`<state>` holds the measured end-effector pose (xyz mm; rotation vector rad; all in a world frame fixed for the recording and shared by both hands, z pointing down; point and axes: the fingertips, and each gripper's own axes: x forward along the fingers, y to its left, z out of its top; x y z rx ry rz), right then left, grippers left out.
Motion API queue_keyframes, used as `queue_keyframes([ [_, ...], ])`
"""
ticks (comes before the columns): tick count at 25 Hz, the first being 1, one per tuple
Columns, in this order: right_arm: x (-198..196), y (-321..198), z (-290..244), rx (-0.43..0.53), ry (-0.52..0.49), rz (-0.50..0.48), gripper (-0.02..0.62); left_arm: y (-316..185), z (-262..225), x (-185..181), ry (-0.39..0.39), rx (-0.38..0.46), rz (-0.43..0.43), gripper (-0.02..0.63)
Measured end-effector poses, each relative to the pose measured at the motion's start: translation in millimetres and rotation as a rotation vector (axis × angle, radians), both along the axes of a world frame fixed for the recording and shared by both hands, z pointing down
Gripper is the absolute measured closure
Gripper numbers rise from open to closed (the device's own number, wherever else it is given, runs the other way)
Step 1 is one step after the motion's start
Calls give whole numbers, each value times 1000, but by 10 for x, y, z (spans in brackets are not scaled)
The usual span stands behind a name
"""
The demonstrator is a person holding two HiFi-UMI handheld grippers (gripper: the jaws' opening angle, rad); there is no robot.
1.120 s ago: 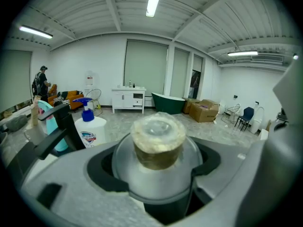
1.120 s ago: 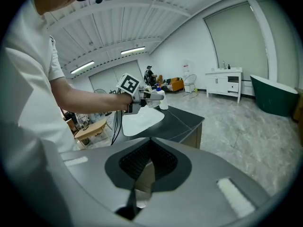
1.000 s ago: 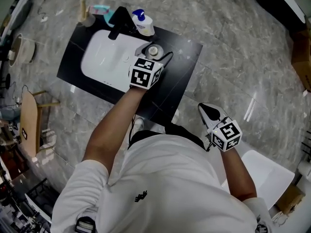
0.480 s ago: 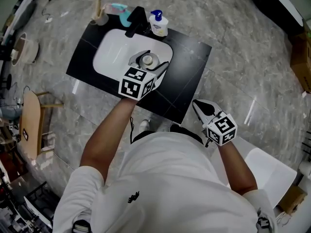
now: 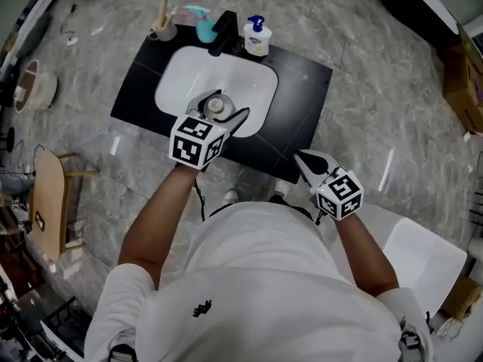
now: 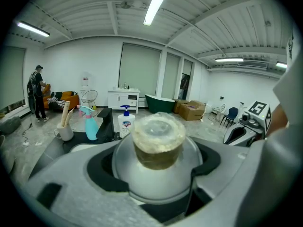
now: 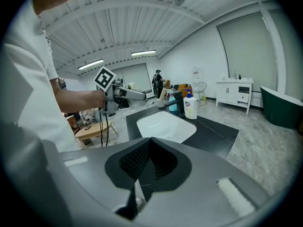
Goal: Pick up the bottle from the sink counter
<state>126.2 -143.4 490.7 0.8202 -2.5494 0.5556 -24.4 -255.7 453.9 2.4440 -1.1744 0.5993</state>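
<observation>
My left gripper (image 5: pixel 217 111) is shut on the bottle (image 5: pixel 215 105), a pale rounded bottle with a film-wrapped cap, held over the front part of the white basin (image 5: pixel 189 78). In the left gripper view the bottle (image 6: pixel 157 143) fills the middle, cradled between the grey jaws, cap toward the camera. The black sink counter (image 5: pixel 298 100) lies below. My right gripper (image 5: pixel 308 161) hangs shut and empty off the counter's front right corner; in the right gripper view its dark pads (image 7: pixel 142 161) meet with nothing between them.
At the counter's back stand a black faucet (image 5: pixel 225 30), a white pump soap bottle (image 5: pixel 257 38), a teal spray bottle (image 5: pixel 202 24) and a cup of brushes (image 5: pixel 162 26). A wooden stool (image 5: pixel 45 202) is left, a white box (image 5: pixel 423 259) right. A person (image 6: pixel 37 92) stands far off.
My left gripper has carried the bottle from the counter at the basin's right rim back toward me, over the basin's front. The right gripper has hardly moved.
</observation>
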Motion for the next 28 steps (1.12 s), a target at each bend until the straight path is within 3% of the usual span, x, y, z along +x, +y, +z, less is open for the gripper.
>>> queue_keyframes([
  [18,-798,838,-47,21,18,61,581,1008,-281,-855,37,17,87,261],
  [28,-1017,1204,-75,37,30,72,581,1369,-325,-1079,55,26,106,261],
])
